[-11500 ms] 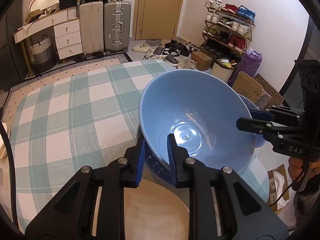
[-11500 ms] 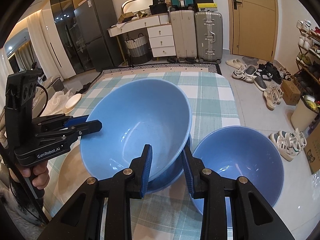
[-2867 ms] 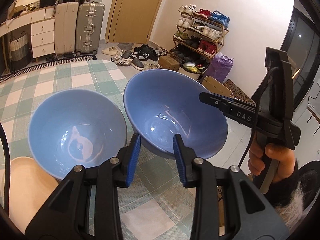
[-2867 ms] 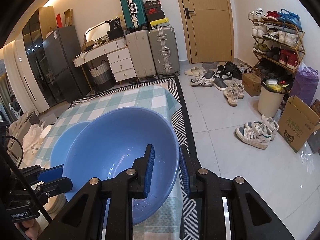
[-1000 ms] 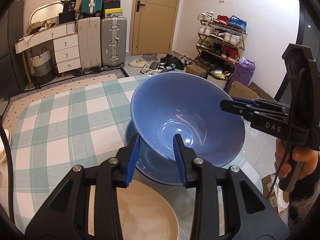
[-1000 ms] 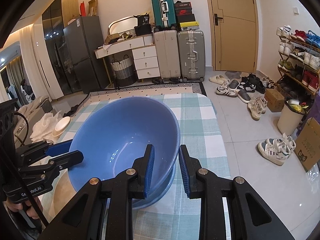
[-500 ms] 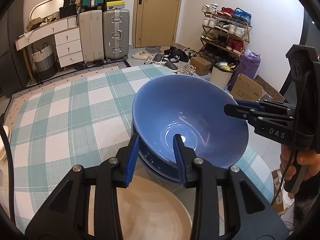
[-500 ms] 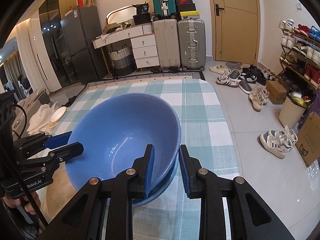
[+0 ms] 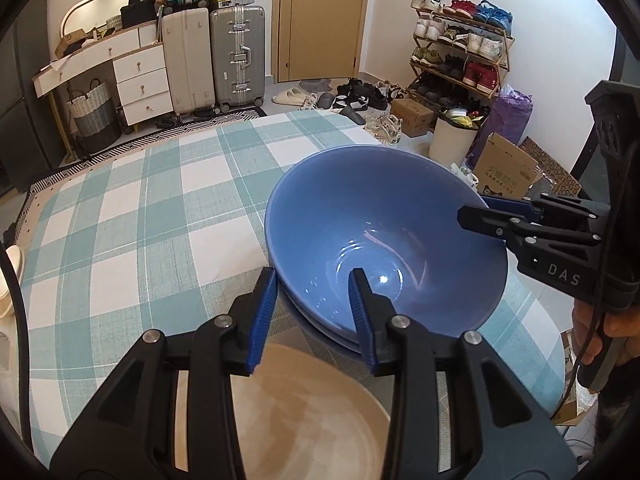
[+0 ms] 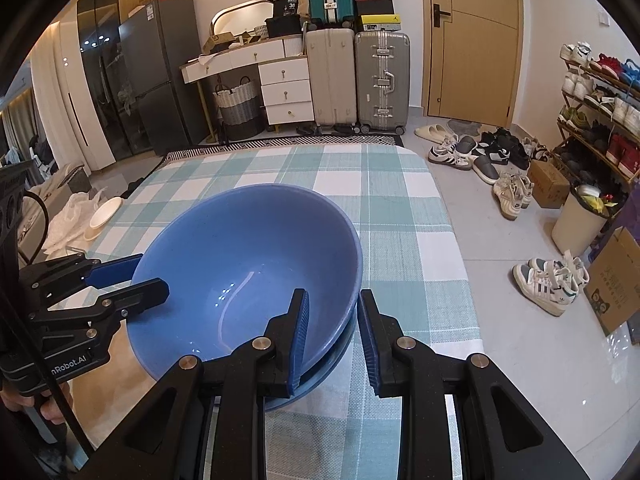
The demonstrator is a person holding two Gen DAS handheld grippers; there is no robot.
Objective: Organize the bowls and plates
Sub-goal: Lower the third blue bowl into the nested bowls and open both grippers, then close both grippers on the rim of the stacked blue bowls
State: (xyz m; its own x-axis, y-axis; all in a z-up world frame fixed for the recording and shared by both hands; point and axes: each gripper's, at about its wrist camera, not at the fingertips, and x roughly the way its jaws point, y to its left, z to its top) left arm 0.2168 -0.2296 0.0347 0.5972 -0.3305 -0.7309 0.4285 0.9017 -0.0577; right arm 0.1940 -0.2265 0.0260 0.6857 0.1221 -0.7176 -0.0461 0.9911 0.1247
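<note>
The blue bowl (image 9: 384, 240) sits between the two grippers, nested in a second blue bowl (image 10: 332, 354) of which only a thin rim shows under it, on the checked tablecloth (image 9: 140, 216). The left gripper (image 9: 312, 308) has one finger inside the near wall and one outside; its jaws have just been opening a little, and the pads seem no more to press on the wall, so I judge it as released. The right gripper (image 10: 332, 332) is clenched on the opposite rim of the top bowl, one pad inside and one outside. The step in hand appears to be the stacking of the bowls, almost finished: the top bowl looks seated. The next move, in my judgement, calls for the right gripper to let go too, and for both to draw back upward without dragging the rim. A beige plate (image 9: 304, 420) lies just under the left gripper, half covered by its arms. The bottom of the lower bowl is hidden, so I cannot tell if the stack sits flat or touches the plate.
</note>
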